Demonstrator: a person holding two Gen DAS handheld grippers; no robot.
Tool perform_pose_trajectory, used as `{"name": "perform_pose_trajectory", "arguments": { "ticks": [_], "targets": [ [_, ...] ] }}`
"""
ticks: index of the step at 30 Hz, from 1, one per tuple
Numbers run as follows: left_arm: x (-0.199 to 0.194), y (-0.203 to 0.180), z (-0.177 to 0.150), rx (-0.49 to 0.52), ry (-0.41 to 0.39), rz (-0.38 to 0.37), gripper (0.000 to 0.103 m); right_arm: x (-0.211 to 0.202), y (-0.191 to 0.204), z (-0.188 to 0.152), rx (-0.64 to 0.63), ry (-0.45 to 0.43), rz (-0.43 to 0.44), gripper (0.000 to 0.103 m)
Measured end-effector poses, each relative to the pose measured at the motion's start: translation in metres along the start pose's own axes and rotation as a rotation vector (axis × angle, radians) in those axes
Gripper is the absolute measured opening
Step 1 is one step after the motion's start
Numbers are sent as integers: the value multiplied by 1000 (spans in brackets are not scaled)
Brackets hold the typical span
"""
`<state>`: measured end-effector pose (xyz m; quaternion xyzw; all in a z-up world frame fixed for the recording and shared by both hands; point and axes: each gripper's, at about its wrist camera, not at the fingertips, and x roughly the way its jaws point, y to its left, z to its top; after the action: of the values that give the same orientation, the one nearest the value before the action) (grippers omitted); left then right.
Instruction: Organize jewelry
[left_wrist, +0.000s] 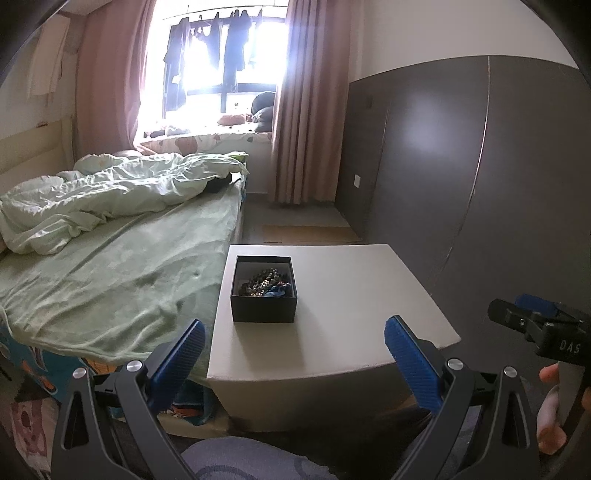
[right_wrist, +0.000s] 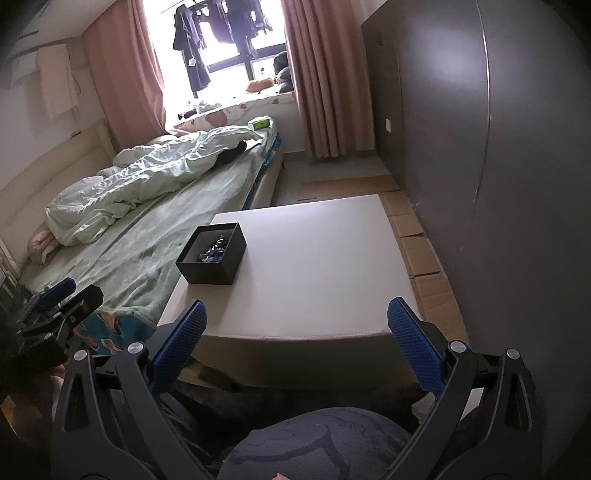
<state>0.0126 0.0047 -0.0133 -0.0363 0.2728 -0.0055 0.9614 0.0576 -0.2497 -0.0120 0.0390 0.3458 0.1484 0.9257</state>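
Note:
A small black open box (left_wrist: 263, 291) (right_wrist: 212, 253) stands on the left part of a low white table (left_wrist: 351, 295) (right_wrist: 314, 266). Inside it lies a tangle of beaded jewelry (left_wrist: 267, 283) (right_wrist: 216, 249), brown, dark and blue. My left gripper (left_wrist: 293, 332) hovers open over the table's near edge, short of the box, with nothing between its blue pads. My right gripper (right_wrist: 295, 315) is also open and empty, held near the table's front edge, to the right of the box. The right gripper's side (left_wrist: 539, 325) shows at the left wrist view's right edge, with a hand below it.
A bed with a green sheet (left_wrist: 110, 266) (right_wrist: 147, 236) and rumpled duvet runs along the table's left side. A dark wardrobe wall (left_wrist: 461, 166) (right_wrist: 498, 147) stands to the right. Cardboard sheets (right_wrist: 417, 236) lie on the floor beside it. A person's knee (right_wrist: 321, 443) is below the grippers.

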Motion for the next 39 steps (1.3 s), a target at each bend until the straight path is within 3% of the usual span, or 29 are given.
{"name": "perform_pose_trajectory", "arguments": {
  "ticks": [12, 39],
  "targets": [
    [-3, 4, -1, -13, -7, -24, 94, -4, 4, -1, -5, -1, -14, 98],
    [-3, 0, -2, 0, -5, 5, 94, -4, 0, 0, 4, -3, -9, 98]
  ]
}}
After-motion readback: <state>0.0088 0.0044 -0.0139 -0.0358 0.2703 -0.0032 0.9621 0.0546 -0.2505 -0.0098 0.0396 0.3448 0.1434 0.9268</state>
